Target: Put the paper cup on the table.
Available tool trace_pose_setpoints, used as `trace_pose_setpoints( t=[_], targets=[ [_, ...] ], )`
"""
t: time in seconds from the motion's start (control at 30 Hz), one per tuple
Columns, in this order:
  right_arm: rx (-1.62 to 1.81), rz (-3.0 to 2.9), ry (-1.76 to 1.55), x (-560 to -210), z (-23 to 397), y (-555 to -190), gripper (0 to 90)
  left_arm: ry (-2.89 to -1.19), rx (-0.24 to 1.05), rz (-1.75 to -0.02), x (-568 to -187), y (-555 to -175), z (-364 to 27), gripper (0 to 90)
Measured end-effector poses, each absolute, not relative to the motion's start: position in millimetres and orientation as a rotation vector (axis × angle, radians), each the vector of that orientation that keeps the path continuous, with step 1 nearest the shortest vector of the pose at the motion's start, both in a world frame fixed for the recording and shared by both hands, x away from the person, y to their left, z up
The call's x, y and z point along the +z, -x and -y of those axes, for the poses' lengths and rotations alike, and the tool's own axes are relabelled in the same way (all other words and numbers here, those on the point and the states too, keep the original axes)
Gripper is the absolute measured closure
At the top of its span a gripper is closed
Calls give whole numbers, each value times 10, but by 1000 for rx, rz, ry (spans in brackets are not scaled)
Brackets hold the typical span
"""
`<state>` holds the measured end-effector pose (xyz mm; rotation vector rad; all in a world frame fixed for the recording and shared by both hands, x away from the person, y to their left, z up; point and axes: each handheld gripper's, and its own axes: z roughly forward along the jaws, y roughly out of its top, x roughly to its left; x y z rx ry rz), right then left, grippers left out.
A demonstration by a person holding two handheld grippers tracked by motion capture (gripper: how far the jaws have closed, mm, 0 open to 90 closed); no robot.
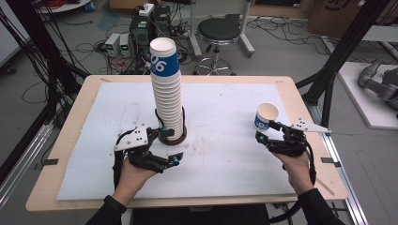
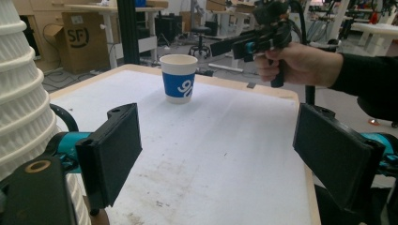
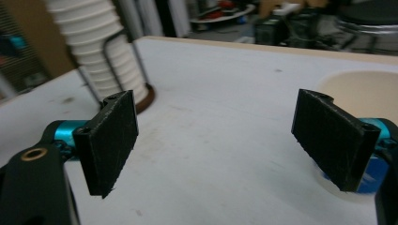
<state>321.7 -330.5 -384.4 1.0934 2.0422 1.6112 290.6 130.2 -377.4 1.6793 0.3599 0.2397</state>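
Looking down from the high view, you have your left gripper (image 1: 168, 146) resting low on the white mat (image 1: 220, 159), just beside the base of the tall stack of paper cups (image 1: 167, 91). That stack stands upright in a dark round holder (image 1: 172, 137) with thin wire uprights, left of the mat's middle and toward its near edge. Your left gripper's jaws stand apart with nothing between them; one jaw lies close to the holder, and in the left gripper view the ribbed white cups (image 2: 21, 89) rise right at the left edge, outside the open gap.

Your right gripper (image 1: 268, 132) sits near the right edge of the mat, held in your right hand (image 1: 296, 168). Its jaws are also spread wide and clamp nothing. The single paper cup (image 1: 266, 117), white with a blue band, stands upright on the mat close to that right edge, just beyond the gripper's tips. In the right gripper view the cup (image 3: 361, 93) shows behind and beside the right-hand jaw, not between the pads; whether that jaw touches it you cannot tell from here. The left gripper view shows the same cup (image 2: 178, 77) standing free toward the far side of the mat, apart from your right hand (image 2: 293, 63).
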Motion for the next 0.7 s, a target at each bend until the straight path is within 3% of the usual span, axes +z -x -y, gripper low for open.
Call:
trace_pose_setpoints(
  t=[0.2, 0.7],
  targets=[
    [1698, -2169, -873, -3824, 3158, -3212, 154, -1699, 242, -368, -3780, -2920, -1295, 156],
    [1761, -2181, -723, -3743, 2998, -3186, 154, -1689, 266, -402, -3764, -2918, -1411, 156]
  ],
)
